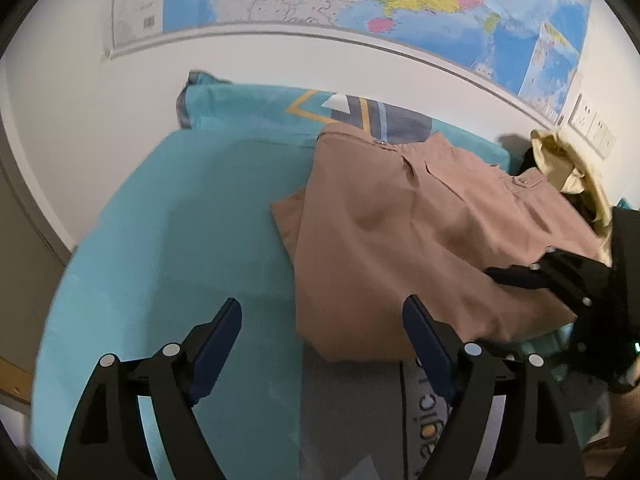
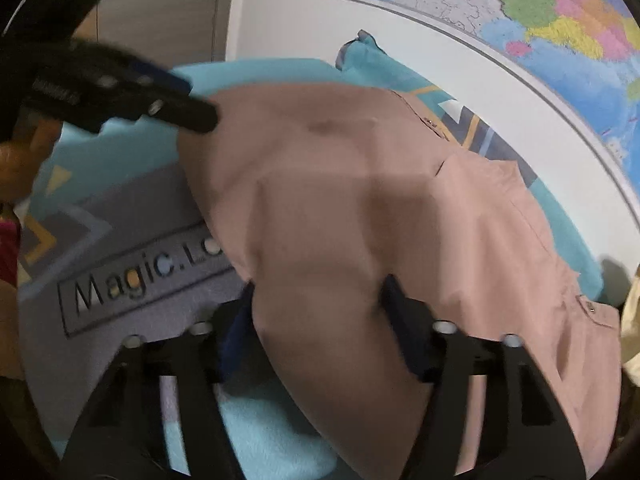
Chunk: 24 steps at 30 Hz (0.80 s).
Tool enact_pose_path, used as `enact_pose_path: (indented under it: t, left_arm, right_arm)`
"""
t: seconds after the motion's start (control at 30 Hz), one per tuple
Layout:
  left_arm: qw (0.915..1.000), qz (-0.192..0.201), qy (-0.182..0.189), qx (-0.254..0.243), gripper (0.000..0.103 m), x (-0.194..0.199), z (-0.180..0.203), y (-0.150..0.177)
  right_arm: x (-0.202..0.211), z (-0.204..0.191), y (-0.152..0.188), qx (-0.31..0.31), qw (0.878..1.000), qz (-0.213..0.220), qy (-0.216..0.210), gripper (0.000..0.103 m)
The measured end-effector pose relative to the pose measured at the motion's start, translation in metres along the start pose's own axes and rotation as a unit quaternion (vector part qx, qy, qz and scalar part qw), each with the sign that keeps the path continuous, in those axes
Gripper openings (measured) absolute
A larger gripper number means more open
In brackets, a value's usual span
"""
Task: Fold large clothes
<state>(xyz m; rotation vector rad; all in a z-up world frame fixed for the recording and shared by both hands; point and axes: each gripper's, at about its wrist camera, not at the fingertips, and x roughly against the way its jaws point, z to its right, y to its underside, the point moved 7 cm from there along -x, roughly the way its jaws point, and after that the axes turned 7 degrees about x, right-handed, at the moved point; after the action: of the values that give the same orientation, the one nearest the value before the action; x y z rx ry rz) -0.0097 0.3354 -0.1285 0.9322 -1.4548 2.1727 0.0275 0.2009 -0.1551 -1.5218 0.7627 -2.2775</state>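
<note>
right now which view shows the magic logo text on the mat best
The right wrist view: the mat's lettering reads "Magic.Lo" before the brown garment covers the rest. The left wrist view shows only sideways letters between the left gripper's fingers.

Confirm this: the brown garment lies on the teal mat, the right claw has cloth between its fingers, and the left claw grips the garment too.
Wrong on the left claw. The left wrist view shows it open, nothing between its fingers, hovering over the teal mat beside the brown garment. The right claw does have the cloth between its fingers, as the right wrist view shows.
</note>
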Motion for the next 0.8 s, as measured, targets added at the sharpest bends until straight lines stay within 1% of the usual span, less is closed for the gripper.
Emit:
enact_pose_path:
  t: [0.03,0.07,0.1,0.13,0.17,0.27,0.3,0.33,0.43,0.5,0.57,0.6,0.63,0.67,0.7,0.73,0.77,0.8]
  left_arm:
    - [0.9999,-0.003,0.006,0.008,0.08,0.001,-0.003,0.002]
    - [0.9998,-0.007,0.012,0.013,0.08,0.001,-0.004,0.005]
    - [0.9997,-0.012,0.016,0.017,0.08,0.001,-0.005,0.008]
    - [0.9995,-0.015,0.019,0.019,0.08,0.001,-0.005,0.011]
    - [0.9994,-0.017,0.023,0.019,0.08,0.002,-0.004,0.013]
    - [0.9981,-0.027,0.051,0.019,0.08,0.002,0.004,0.02]
    - [0.997,-0.032,0.067,0.023,0.08,0.002,0.007,0.022]
    - [0.9944,-0.042,0.093,0.027,0.08,0.0,0.015,0.024]
    - [0.9905,-0.048,0.125,0.032,0.08,-0.005,0.033,0.027]
    - [0.9862,-0.047,0.15,0.051,0.08,-0.012,0.043,0.024]
    - [0.9785,-0.058,0.181,0.08,0.08,-0.022,0.054,0.02]
    - [0.9756,-0.061,0.191,0.091,0.08,-0.025,0.057,0.018]
    - [0.9722,-0.063,0.198,0.109,0.08,-0.03,0.059,0.015]
    - [0.9698,-0.062,0.204,0.119,0.08,-0.032,0.06,0.013]
    - [0.9665,-0.062,0.213,0.13,0.08,-0.034,0.06,0.011]
    - [0.9609,-0.063,0.225,0.148,0.082,-0.036,0.059,0.011]
    - [0.9571,-0.064,0.233,0.159,0.085,-0.037,0.057,0.011]
    - [0.9503,-0.066,0.248,0.176,0.086,-0.039,0.055,0.012]
  right_arm:
    - [0.0,0.003,-0.001,-0.006,1.0,0.002,-0.004,0.04]
    - [0.003,0.005,-0.003,-0.015,1.0,0.007,-0.012,0.029]
    - [0.005,0.008,-0.005,-0.025,0.999,0.012,-0.018,0.025]
    - [0.008,0.011,-0.006,-0.034,0.999,0.014,-0.023,0.018]
    - [0.011,0.014,-0.009,-0.047,0.998,0.019,-0.034,0.016]
    - [0.02,0.024,-0.014,-0.08,0.995,0.034,-0.054,0.012]
    - [0.022,0.028,-0.015,-0.094,0.993,0.038,-0.061,0.012]
    - [0.023,0.032,-0.016,-0.106,0.991,0.041,-0.068,0.011]
    - [0.028,0.044,-0.018,-0.147,0.984,0.056,-0.088,0.01]
    - [0.032,0.055,-0.02,-0.182,0.975,0.071,-0.106,0.01]
    - [0.033,0.061,-0.02,-0.2,0.97,0.076,-0.113,0.01]
    - [0.033,0.061,-0.019,-0.203,0.969,0.075,-0.117,0.01]
    - [0.032,0.059,-0.018,-0.202,0.969,0.071,-0.121,0.016]
    - [0.033,0.057,-0.016,-0.203,0.969,0.065,-0.122,0.029]
    - [0.036,0.055,-0.013,-0.205,0.969,0.066,-0.122,0.037]
    - [0.041,0.054,-0.01,-0.207,0.968,0.071,-0.122,0.05]
    - [0.049,0.055,-0.005,-0.214,0.966,0.078,-0.119,0.058]
    - [0.057,0.058,0.0,-0.224,0.963,0.085,-0.121,0.06]
